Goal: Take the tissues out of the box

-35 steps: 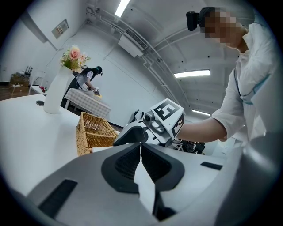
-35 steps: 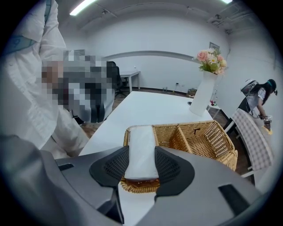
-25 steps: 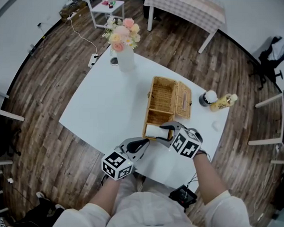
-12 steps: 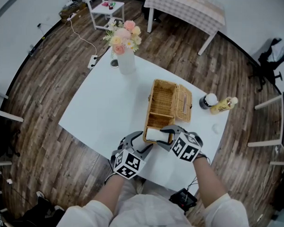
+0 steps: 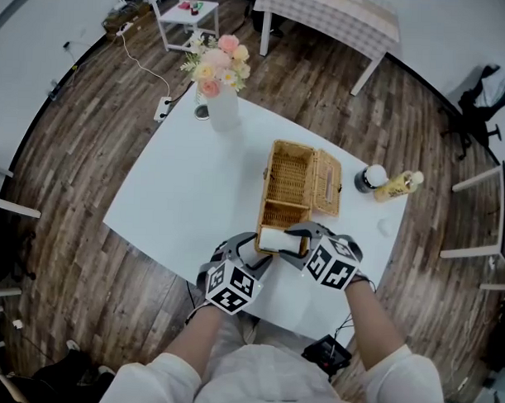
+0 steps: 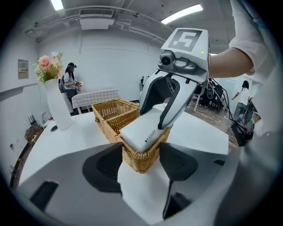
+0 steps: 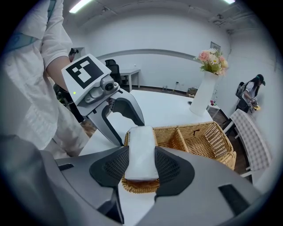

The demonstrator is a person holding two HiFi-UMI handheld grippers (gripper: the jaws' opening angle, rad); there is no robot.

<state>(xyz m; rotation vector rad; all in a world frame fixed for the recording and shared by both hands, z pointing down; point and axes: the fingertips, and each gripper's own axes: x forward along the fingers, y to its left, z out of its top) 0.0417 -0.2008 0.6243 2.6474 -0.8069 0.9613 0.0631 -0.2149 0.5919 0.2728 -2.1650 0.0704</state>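
Right gripper (image 7: pixel 141 170) clamped across pack (image 7: pixel 140 141) — pads on both long sides. Pack lies tilted in near compartment of basket (image 5: pixel 268 189), by tabletop's near edge. Left gripper (image 6: pixel 140 163) has jaws just opened wide and nothing pinched; basket's near end sits between them, untouched.

Best, I judge: close left on basket wall to steady it, then lift pack slowly along its tilt — soft wrap could slip or drag wicker.

Tabletop (image 5: pixel 187 186) white; vase (image 5: pixel 223 100) at far corner, bottles (image 5: pixel 394 183) by right edge. Room: wood floor (image 5: pixel 90 108), side table (image 5: pixel 190 17), chair (image 5: pixel 479 105).
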